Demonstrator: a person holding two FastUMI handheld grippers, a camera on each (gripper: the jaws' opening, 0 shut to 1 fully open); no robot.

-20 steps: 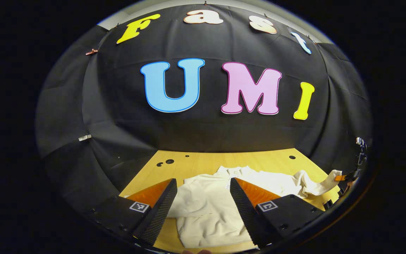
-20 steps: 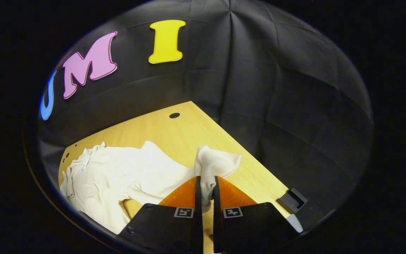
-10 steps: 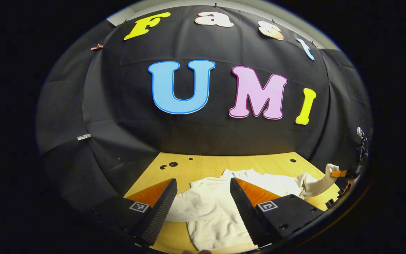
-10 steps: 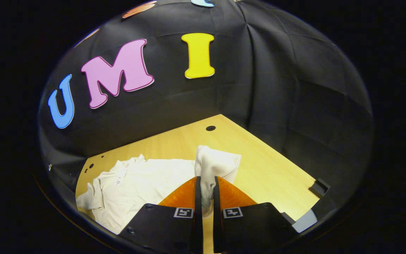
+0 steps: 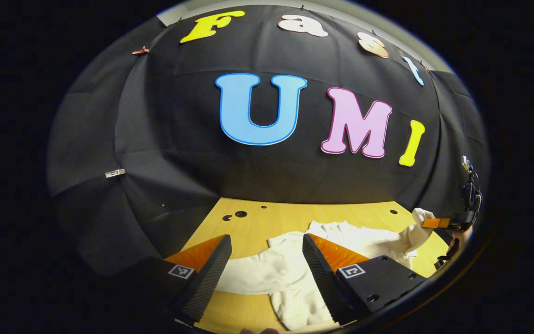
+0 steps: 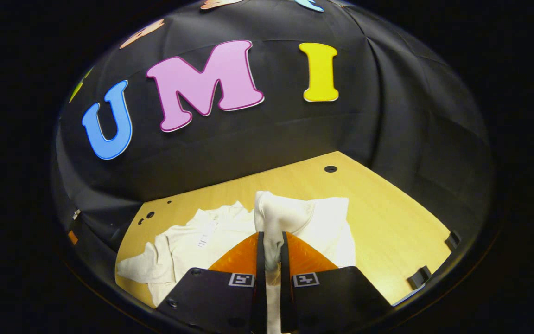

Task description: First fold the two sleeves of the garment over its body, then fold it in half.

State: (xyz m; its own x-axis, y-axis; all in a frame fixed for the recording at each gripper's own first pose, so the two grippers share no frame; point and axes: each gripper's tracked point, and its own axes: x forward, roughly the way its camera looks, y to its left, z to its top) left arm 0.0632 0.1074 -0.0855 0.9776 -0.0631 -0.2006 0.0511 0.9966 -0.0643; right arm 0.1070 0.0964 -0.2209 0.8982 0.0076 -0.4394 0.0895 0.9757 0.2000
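1. I see the cream garment (image 5: 295,273) lying crumpled on the wooden table (image 5: 267,218), collar toward the black back wall; in the right gripper view the garment (image 6: 193,241) spreads left of centre, with a small tag (image 6: 203,240) near the neck
2. Right sleeve (image 6: 290,218): lifted off the table, its cuff end standing up above the fingers and leaning over the body of the garment
3. Right gripper (image 6: 271,250): I read it as closed, both orange fingers pressed on the sleeve cloth with only fabric between them. In the left gripper view I find the same gripper (image 5: 438,223) far off at the right edge, sleeve (image 5: 417,227) hanging from it
4. Left gripper (image 5: 267,264): fingers spread wide, nothing between them; it hovers above the near side of the garment, and the left sleeve (image 5: 253,278) lies flat across the gap below
5. Table: several dark round holes (image 5: 240,214) near the back edge; black brackets (image 6: 417,277) at the right edge in the right gripper view
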